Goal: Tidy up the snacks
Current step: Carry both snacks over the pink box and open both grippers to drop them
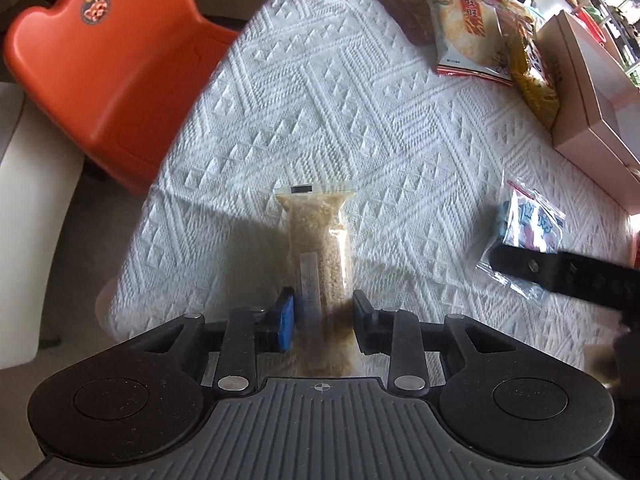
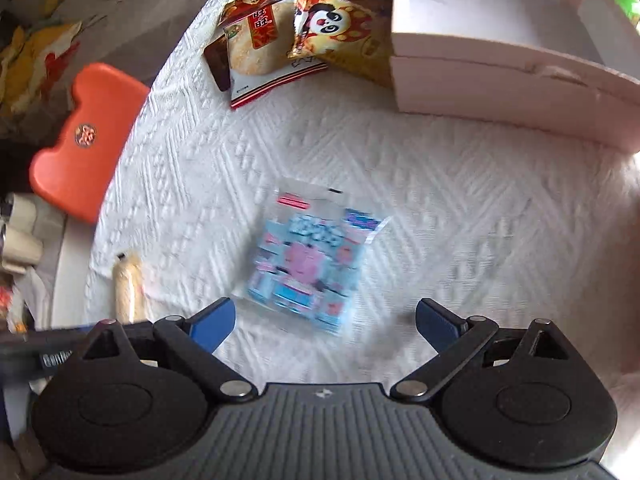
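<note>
While my left gripper (image 1: 323, 320) clamps the grain packet (image 1: 320, 248) at twelve o'clock, my right gripper (image 2: 325, 322) hangs spread wide over the blue candy bag (image 2: 310, 262) on the tablecloth (image 2: 460, 216).

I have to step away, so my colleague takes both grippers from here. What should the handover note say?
Left gripper: shut on the clear tan grain packet, which points forward over the white tablecloth.
Right gripper: open, holding nothing, hanging just short of the blue-pink packet lying flat on the cloth.
Rice cracker bag and panda bag lie at the far edge beside the white box.
Done: nothing visibly sorted; the box's visible part looks empty.
Left: place the grain packet, pick up the blue-pink one, then the far bags.
</note>
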`<act>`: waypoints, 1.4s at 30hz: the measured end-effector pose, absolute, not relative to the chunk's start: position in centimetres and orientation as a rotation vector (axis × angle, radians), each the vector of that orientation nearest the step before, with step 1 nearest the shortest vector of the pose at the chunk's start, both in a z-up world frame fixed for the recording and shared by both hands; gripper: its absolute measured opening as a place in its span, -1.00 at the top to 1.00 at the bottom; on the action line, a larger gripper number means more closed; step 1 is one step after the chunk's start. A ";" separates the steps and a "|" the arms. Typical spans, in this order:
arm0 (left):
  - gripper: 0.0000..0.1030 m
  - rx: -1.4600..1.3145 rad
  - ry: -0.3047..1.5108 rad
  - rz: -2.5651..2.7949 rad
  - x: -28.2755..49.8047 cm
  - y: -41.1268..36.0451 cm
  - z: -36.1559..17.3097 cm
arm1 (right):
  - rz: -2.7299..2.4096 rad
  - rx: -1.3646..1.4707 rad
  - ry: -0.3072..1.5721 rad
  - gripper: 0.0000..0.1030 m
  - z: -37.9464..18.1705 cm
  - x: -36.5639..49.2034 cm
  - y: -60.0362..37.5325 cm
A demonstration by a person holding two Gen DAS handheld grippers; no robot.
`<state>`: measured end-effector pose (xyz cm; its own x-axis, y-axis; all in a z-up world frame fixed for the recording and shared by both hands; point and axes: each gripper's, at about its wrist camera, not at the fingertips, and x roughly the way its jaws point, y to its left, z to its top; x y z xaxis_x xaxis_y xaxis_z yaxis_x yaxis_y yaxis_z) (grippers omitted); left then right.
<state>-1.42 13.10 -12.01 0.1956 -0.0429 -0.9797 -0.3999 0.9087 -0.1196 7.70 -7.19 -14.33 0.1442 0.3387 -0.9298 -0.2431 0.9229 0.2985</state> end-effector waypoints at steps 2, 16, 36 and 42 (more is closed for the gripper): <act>0.34 -0.390 1.365 0.251 -1.9 13.2 -11.7 | 0.343 0.001 1.323 -0.99 -14.7 8.4 -4.1; 0.34 -0.431 1.401 0.126 -2.1 7.1 -10.8 | 0.368 -0.330 1.317 -0.15 -11.0 6.8 -4.9; 0.34 -0.385 1.234 0.054 12.2 -7.3 -2.2 | 0.471 -0.189 1.122 -0.15 4.5 14.6 -20.9; 0.32 -0.502 1.132 -0.068 22.1 -5.3 -2.2 | 0.420 -0.141 1.060 -0.15 6.0 18.2 -23.3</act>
<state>22.11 -5.32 -2.21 0.4349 -0.3014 -0.8486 -0.1980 0.8873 -0.4166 18.24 -23.35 5.96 0.4185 0.2661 -0.8684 -0.4003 0.9123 0.0866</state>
